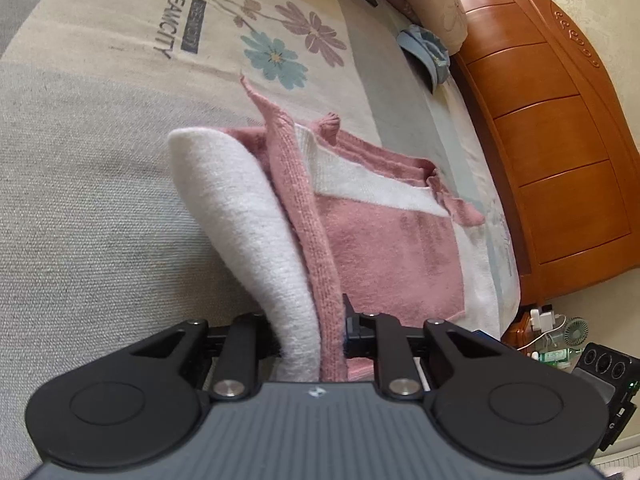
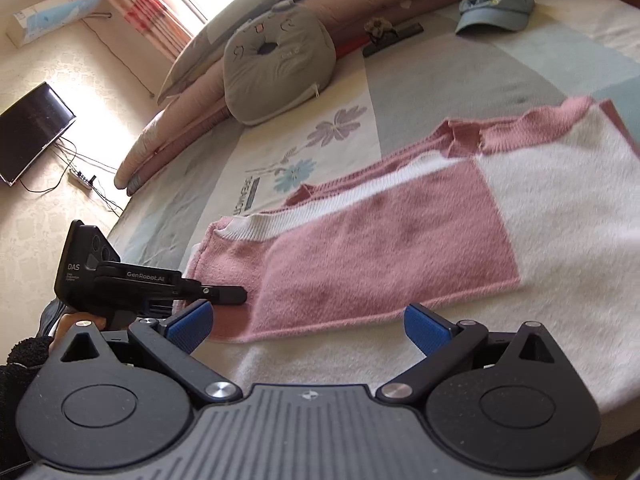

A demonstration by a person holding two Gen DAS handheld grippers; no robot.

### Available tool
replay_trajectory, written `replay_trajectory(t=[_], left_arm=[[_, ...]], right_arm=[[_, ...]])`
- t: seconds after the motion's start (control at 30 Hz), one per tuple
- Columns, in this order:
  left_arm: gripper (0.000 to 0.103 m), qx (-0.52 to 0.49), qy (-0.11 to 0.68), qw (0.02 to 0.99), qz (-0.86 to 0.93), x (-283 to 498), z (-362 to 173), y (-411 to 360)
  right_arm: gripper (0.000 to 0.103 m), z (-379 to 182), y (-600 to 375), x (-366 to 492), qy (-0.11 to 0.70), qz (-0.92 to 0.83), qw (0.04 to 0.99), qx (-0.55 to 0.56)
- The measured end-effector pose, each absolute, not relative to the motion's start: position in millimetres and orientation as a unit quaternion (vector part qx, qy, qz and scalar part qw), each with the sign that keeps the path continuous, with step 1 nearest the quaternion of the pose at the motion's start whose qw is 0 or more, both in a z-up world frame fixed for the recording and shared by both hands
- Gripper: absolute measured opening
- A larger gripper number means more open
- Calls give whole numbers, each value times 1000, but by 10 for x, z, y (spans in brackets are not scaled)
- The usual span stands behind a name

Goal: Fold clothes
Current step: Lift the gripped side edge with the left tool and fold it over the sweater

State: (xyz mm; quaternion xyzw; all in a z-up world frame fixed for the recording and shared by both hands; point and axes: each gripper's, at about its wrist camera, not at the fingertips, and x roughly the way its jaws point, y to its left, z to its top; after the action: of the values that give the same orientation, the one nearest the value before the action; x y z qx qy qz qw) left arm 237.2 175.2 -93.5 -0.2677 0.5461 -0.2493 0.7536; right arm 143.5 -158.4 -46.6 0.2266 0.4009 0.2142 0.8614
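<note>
The fuzzy pink-and-white knitted sweater (image 2: 400,248) is spread across the pale flower-printed bedspread (image 2: 420,80), its long axis running from the ribbed pink neckline at the far right of the right wrist view down to the pink end at the near left. That near-left end is the part in play: in the left wrist view a layered strip of white and pink knit (image 1: 280,240) is seen rising off the bed straight into the left gripper (image 1: 310,336), whose jaws are closed on it, so the edge is lifted and curls over.

The right gripper (image 2: 308,326) is held low over the white lower part of the garment, blue pads (image 2: 426,328) spread wide — nothing is gripped between them. The pink panel's near edge lies just ahead of its fingertips.

The left gripper (image 2: 224,295) is therefore the nearer to the fold edge and already has it; the next move is judged to turn on carrying that end along the long axis, toward the neckline.

Further out, a blue cloth cap (image 2: 496,6) and a grey cat-face cushion (image 2: 276,64) are well apart from the sweater — both clear of the fold path.
</note>
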Motion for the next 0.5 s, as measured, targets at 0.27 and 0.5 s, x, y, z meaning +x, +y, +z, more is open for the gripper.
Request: replay_trajectory(t=[0.27, 0.5], left_arm=[[19, -241, 534, 774, -240, 2298, -536, 1496], [18, -228, 523, 783, -246, 2235, -153, 1176]], right_arm=[[103, -401, -1960, 1436, 376, 213, 873, 225], [103, -354, -2303, 1430, 355, 209, 883, 226]])
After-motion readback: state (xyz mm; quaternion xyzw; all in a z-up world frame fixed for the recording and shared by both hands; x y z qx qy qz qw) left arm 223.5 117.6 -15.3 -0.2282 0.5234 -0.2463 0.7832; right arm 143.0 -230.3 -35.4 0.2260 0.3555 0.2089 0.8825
